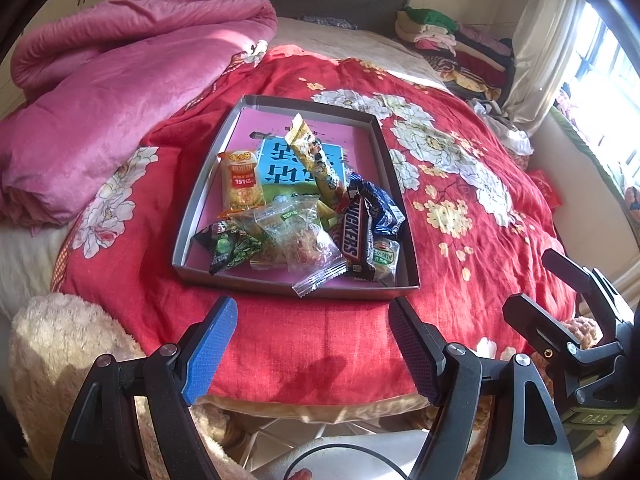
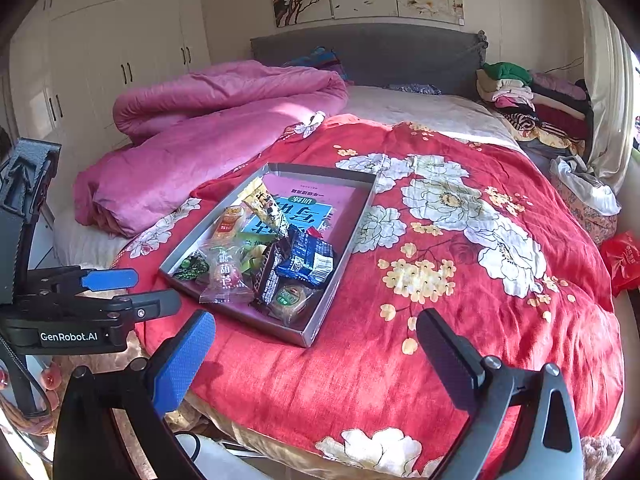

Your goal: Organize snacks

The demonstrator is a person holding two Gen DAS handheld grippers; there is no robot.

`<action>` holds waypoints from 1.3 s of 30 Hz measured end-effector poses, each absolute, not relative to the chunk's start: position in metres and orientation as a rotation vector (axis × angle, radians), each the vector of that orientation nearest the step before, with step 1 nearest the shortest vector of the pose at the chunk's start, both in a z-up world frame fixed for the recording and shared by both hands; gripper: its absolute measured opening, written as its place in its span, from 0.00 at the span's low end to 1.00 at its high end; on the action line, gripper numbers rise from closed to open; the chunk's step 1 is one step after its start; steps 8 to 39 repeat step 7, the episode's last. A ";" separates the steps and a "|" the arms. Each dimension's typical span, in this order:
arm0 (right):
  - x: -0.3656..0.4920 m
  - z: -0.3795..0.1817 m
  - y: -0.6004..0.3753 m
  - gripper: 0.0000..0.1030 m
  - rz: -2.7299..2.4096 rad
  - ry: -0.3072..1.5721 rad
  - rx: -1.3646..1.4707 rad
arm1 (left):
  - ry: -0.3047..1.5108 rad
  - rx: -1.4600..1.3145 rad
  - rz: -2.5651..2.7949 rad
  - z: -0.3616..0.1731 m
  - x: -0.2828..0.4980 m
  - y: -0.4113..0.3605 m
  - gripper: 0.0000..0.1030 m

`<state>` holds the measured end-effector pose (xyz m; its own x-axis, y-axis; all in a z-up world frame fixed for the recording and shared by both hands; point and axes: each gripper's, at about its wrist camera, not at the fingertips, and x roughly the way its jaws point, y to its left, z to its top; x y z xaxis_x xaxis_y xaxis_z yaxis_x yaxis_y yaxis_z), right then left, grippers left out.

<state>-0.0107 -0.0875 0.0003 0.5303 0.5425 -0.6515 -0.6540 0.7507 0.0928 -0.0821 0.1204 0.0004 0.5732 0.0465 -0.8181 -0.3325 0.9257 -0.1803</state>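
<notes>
A shallow grey box (image 1: 200, 196) (image 2: 340, 248) lies on the red floral bedspread with a pile of snacks in it: a Snickers bar (image 1: 354, 236), an orange cracker pack (image 1: 240, 184), a long yellow stick pack (image 1: 316, 156), a blue packet (image 2: 306, 260), a green packet (image 1: 228, 248) and clear wrapped sweets (image 1: 304, 248). A pink and blue booklet lines the box's floor. My left gripper (image 1: 310, 348) is open and empty, just short of the box's near wall. My right gripper (image 2: 316, 360) is open and empty, near the bed's front edge.
A rumpled pink quilt (image 1: 100, 92) lies left of the box. Folded clothes (image 2: 536, 108) are stacked at the far right by the headboard. A red bag (image 2: 622, 260) sits at the bed's right edge. A cream fleece (image 1: 60, 352) hangs at the near left.
</notes>
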 end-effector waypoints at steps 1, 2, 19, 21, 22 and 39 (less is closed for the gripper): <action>-0.010 0.000 -0.086 0.99 0.716 0.715 -0.170 | 0.936 -0.344 0.223 0.000 -0.082 0.123 0.77; -0.009 0.000 -0.087 0.99 0.714 0.716 -0.169 | 0.932 -0.354 0.225 0.000 -0.082 0.125 0.77; -0.002 -0.002 -0.090 0.99 0.706 0.712 -0.153 | 0.888 -0.437 0.279 0.001 -0.082 0.153 0.77; -0.002 -0.002 -0.090 0.99 0.706 0.712 -0.153 | 0.888 -0.437 0.279 0.001 -0.082 0.153 0.77; -0.002 -0.002 -0.090 0.99 0.706 0.712 -0.153 | 0.888 -0.437 0.279 0.001 -0.082 0.153 0.77; -0.002 -0.002 -0.090 0.99 0.706 0.712 -0.153 | 0.888 -0.437 0.279 0.001 -0.082 0.153 0.77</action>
